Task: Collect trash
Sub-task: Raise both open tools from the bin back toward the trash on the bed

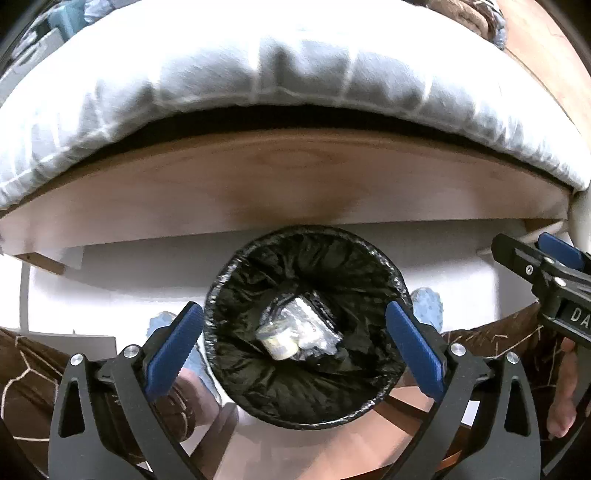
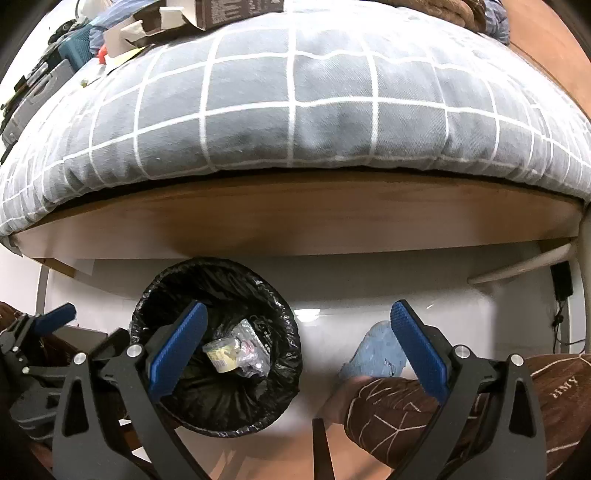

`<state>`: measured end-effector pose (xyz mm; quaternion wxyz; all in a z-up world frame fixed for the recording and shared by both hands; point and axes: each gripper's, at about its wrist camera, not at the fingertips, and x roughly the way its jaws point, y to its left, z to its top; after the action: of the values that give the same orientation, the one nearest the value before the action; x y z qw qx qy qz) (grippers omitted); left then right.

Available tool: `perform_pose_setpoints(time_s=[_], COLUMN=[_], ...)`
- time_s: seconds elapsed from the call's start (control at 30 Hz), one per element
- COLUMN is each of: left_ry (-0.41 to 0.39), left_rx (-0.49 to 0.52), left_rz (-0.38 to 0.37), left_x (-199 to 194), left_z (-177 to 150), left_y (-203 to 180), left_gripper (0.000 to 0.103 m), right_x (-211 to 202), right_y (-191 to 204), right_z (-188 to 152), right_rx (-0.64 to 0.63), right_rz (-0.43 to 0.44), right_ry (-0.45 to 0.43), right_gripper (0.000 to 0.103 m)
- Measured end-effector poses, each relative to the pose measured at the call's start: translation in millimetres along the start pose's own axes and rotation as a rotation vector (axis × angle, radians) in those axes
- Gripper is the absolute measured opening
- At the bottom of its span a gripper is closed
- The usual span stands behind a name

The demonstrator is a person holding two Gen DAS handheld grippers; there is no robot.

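Observation:
A round bin with a black liner (image 1: 295, 387) stands on the white floor in front of the bed. At its bottom lies trash (image 1: 295, 336): a small yellowish tub and crumpled clear plastic wrap. My left gripper (image 1: 295, 310) hangs straight over the bin's mouth, open wide with nothing between its blue pads. In the right wrist view the bin (image 2: 221, 406) is at lower left with the trash (image 2: 236, 350) inside. My right gripper (image 2: 298, 308) is open and empty, over the floor to the right of the bin. It also shows at the right edge of the left wrist view, right gripper (image 1: 524, 243).
A bed with a grey checked quilt (image 2: 295, 110) and wooden side board (image 2: 295, 214) spans the back. Cardboard boxes and clutter (image 2: 147, 26) lie at its far left. A person's brown-trousered legs (image 2: 461, 406) and blue slippers (image 2: 380, 350) flank the bin. A white bed leg (image 2: 585, 277) stands at right.

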<state>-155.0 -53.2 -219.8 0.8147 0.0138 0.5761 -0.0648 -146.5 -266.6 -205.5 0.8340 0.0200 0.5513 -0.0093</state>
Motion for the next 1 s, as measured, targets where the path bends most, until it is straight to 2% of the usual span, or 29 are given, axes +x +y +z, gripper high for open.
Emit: perform_pose_setpoints(time_s=[0.2, 0.6, 1.0], left_ry=[-0.040, -0.130, -0.235], left_rx=[-0.022, -0.068, -0.033], left_rz=[0.021, 0.009, 0.021], left_x=[-18, -61, -96], left_z=[4, 16, 40], left_y=[15, 33, 37], left_gripper=[0.097, 0.097, 0.097], right_x=[-13, -54, -94], right_y=[15, 41, 48], right_z=[6, 18, 39], right_rx=[-0.044, -0.113, -0.121], right_rz=[-0.016, -0.031, -0.029], right_ry=[-0.044, -0.155, -0.262], right_gripper=[0.096, 0.096, 0.096])
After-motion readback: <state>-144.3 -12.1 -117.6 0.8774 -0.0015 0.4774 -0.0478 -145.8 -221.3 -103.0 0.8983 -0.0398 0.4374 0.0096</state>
